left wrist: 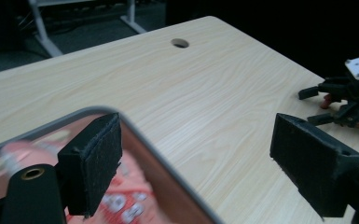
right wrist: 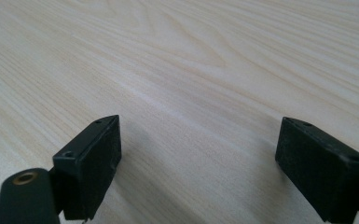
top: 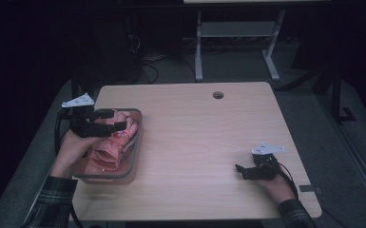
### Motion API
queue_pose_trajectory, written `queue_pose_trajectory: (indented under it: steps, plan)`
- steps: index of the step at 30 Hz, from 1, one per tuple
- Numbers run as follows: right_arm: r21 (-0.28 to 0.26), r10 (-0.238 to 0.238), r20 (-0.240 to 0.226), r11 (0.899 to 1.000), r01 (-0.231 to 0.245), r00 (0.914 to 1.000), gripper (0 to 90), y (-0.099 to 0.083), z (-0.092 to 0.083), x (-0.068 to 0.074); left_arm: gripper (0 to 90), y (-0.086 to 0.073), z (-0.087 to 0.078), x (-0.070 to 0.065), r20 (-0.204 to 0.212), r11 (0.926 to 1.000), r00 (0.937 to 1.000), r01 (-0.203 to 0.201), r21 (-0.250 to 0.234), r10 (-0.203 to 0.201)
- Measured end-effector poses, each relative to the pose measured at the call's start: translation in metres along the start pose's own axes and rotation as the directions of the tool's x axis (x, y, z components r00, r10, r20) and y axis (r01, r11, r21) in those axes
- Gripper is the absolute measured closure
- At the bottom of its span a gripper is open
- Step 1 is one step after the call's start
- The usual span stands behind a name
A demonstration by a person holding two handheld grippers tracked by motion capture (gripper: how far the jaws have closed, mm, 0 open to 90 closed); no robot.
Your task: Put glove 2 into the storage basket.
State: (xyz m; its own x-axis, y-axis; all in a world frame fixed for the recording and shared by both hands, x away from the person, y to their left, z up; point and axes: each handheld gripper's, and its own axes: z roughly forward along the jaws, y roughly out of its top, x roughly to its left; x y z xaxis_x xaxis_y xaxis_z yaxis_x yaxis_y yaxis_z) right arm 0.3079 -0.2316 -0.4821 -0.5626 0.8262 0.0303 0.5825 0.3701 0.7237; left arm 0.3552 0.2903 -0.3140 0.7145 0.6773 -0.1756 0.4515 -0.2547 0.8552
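The left gripper point(top: 108, 119) hovers over the grey-rimmed bin point(top: 136, 151) at the left edge of the table point(top: 204, 137), jaws apart and holding nothing; the pink cloth point(top: 108, 151) lies bunched inside the bin. In the left gripper view one jaw hangs over the cloth point(left wrist: 135, 191) while the other hangs outside the bin rim point(left wrist: 168, 172), above bare table. Closing from this position would likely clamp the rim rather than the cloth and tip or drag the bin. The cloth is soft and piled, so a shallow pinch may slip. The right gripper point(top: 245, 172) rests well apart on the table, jaws apart and empty, too far to steady the bin
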Motion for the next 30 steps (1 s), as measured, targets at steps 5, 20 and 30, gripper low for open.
queue_pose_trajectory:
  steps: [5,20,30]
  plan:
    - [0.000,0.000,-0.001,1.000,0.000,1.0000,13.7,0.000,0.000,0.000,16.4,0.002,0.015,-0.018,0.038,0.9993,0.9986,-0.037,0.006,0.037]
    - [0.000,-0.001,-0.001,1.000,0.001,1.0000,13.4,0.000,0.000,0.000,16.4,-0.009,0.061,-0.075,0.090,0.9920,0.9891,-0.120,0.039,0.116]
    - [0.001,0.000,-0.001,1.000,0.000,1.0000,13.4,0.000,0.000,0.000,16.4,-0.028,0.092,-0.105,0.130,0.9832,0.9803,-0.161,0.086,0.149]
